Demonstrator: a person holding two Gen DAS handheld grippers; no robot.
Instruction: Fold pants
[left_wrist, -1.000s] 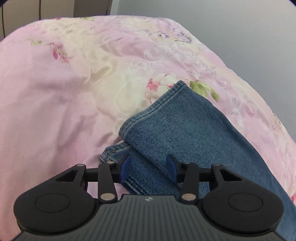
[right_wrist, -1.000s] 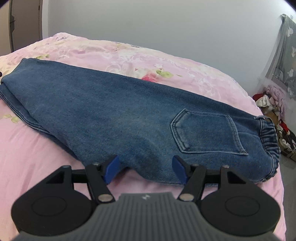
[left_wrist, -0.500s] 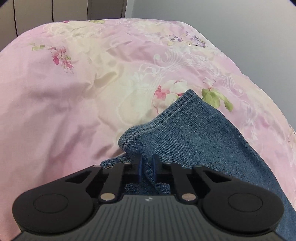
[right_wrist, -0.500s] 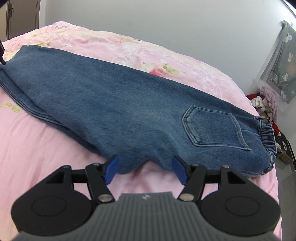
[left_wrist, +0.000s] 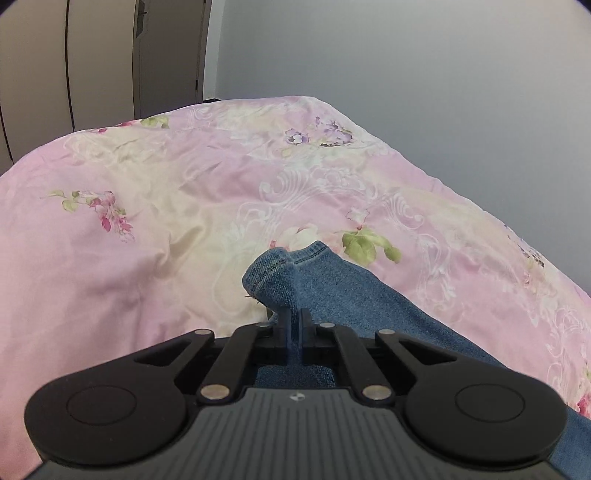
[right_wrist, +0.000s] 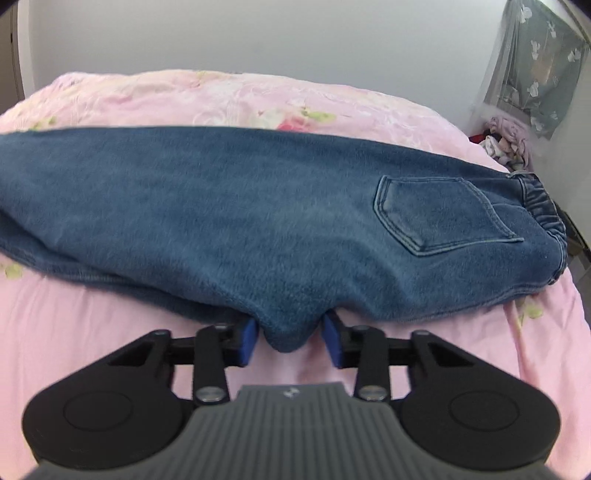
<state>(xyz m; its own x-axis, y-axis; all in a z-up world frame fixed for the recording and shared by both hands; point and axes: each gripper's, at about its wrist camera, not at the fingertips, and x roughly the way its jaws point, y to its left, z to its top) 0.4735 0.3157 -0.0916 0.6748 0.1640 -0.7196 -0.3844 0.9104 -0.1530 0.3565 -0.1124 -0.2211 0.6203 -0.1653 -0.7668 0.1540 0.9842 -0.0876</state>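
Now that its jaws have come together on denim, the left gripper holds the leg hem of the pants, and the cuff, flat on the bed a second ago, stands lifted ahead of the fingertips.

- Left gripper: clamped on the hem; cloth bunched between the pads, leg trailing back to its right.
- Right gripper: jaws closing; a tongue of the pants' near edge sits between the blue pads, where half a second ago they stood wide with the fabric edge only in front. Full pinch not yet evident.
- Pants: beyond the right gripper, lying lengthwise across the bed, back pocket and elastic waistband to its far right.
- Bed: pink floral cover, under and around everything.
- Beyond: wall; wardrobe doors far left of the left gripper.

Judgement: both grasps nearly secured; the fold looks ready to begin.
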